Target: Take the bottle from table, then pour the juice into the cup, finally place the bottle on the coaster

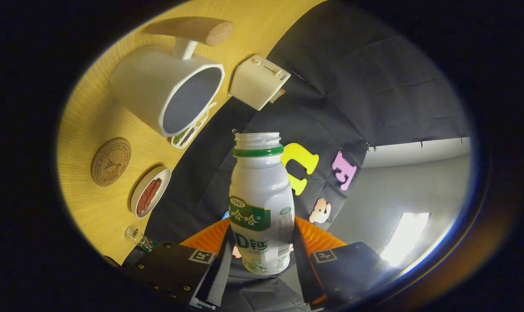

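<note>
My gripper [262, 253] is shut on a small white bottle [261, 203] with a green neck ring and a green label; both fingers press its lower sides. The bottle has no cap and its open mouth points away from me. The whole scene is rolled strongly sideways, so the wooden table [93, 112] stands off to the left. On it is a white cup [169, 93] with a wooden handle, its dark inside facing me, beyond the bottle's mouth and to the left. A round wooden coaster [111, 161] lies on the table nearer to me than the cup.
A cream toaster-like box [258, 82] stands beside the cup by the table's far edge. A small white dish with something reddish-brown [150, 191] lies near the coaster. A narrow tray of green and dark grains [188, 131] sits just under the cup. A tiny clear object [132, 234] lies at the table's edge.
</note>
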The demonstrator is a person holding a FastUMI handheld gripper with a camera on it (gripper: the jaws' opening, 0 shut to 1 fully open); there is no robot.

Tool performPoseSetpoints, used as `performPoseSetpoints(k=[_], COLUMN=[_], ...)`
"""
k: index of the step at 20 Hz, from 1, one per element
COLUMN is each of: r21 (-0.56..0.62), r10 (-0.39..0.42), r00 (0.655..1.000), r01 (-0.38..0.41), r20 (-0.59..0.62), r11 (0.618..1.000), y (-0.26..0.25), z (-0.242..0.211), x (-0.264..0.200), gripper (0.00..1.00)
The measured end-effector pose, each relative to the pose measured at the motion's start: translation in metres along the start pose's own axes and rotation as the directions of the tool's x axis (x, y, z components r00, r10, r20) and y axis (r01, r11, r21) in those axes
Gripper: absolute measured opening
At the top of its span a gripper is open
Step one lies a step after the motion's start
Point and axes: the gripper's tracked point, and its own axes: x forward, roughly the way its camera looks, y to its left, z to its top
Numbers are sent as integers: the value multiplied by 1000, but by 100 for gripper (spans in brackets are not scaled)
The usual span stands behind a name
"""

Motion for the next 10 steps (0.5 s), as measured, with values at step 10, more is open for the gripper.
performPoseSetpoints(k=[10], r21=[278], r10=[137], r00=[990], r01=[-126], r20=[-22], r11=[952], y=[37], z=[0], x=[-2], gripper=[67])
